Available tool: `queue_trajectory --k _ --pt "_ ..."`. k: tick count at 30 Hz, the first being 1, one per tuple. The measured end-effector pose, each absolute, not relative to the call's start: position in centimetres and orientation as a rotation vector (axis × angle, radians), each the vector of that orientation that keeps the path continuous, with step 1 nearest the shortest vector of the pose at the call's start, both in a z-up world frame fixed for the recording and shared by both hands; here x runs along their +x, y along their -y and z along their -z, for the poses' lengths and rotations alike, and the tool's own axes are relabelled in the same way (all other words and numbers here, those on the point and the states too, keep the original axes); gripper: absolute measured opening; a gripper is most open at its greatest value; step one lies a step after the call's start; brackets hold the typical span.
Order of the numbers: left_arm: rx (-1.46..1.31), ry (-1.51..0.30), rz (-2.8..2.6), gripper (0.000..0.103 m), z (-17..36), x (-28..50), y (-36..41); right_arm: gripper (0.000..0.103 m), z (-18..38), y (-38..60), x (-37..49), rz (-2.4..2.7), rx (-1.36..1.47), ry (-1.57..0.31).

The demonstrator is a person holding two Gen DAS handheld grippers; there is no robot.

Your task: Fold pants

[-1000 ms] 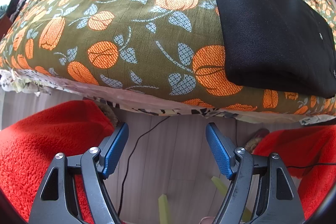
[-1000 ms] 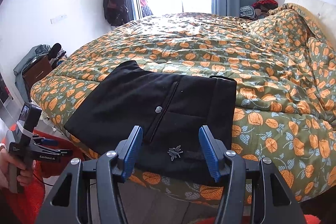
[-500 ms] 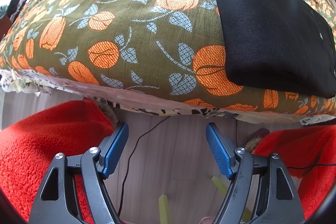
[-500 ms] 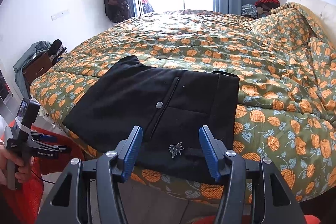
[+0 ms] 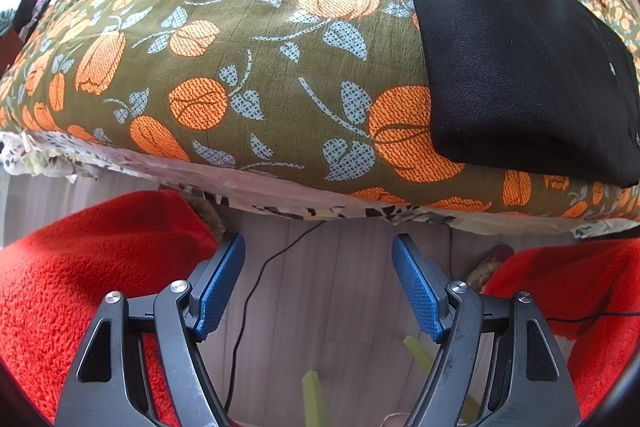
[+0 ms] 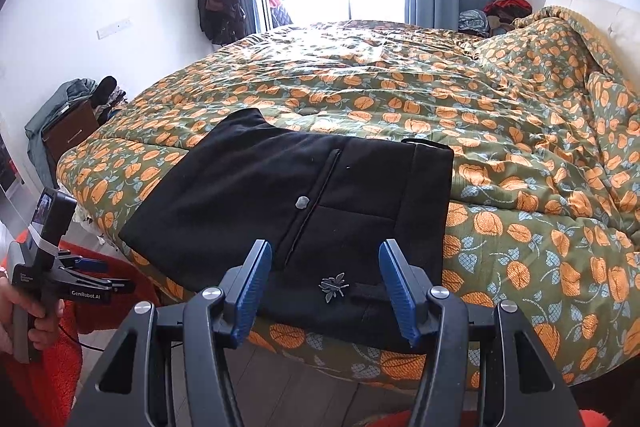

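Note:
The black pants [image 6: 280, 195] lie folded into a flat rectangle on the quilt at the bed's near edge, with a small button and a metal leaf charm showing on top. My right gripper [image 6: 325, 247] hovers open just short of them, with nothing between its blue pads. In the left wrist view the pants [image 5: 512, 67] sit at the upper right on the bed's edge. My left gripper [image 5: 319, 243] is open and empty, pointing down at the floor beside the bed. A hand holds that left gripper [image 6: 110, 275] at the far left of the right wrist view.
The orange-flowered green quilt [image 6: 440, 87] covers the whole bed. Red fleece fabric [image 5: 80, 267] lies on both sides of the left gripper, and a thin black cable [image 5: 256, 287] runs over the pale wooden floor. A dresser piled with clothes [image 6: 68, 131] stands by the left wall.

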State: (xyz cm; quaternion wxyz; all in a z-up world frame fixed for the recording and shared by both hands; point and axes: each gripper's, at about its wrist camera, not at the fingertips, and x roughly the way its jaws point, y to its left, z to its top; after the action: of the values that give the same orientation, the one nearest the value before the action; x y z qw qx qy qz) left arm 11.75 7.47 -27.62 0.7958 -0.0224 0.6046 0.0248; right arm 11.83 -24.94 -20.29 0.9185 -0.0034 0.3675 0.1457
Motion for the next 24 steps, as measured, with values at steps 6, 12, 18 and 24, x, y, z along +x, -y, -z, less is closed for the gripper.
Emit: queue_trajectory --k 6,12,18,24 --pt "-0.052 -1.300 -0.059 0.078 27.7 11.7 -7.6 0.057 20.2 24.7 11.8 -0.296 -0.011 -0.748" --pt "-0.049 -1.302 -0.060 0.078 27.7 11.6 -7.6 0.057 20.5 24.9 11.9 -0.293 -0.010 -0.766" --pt "-0.063 -1.309 -0.064 0.078 27.1 11.7 -7.8 0.057 19.7 25.0 11.9 -0.289 -0.021 -0.766" --pt "-0.208 -1.242 -0.099 0.078 23.1 11.4 -11.2 0.070 19.6 26.8 12.4 -0.246 0.095 -0.841"
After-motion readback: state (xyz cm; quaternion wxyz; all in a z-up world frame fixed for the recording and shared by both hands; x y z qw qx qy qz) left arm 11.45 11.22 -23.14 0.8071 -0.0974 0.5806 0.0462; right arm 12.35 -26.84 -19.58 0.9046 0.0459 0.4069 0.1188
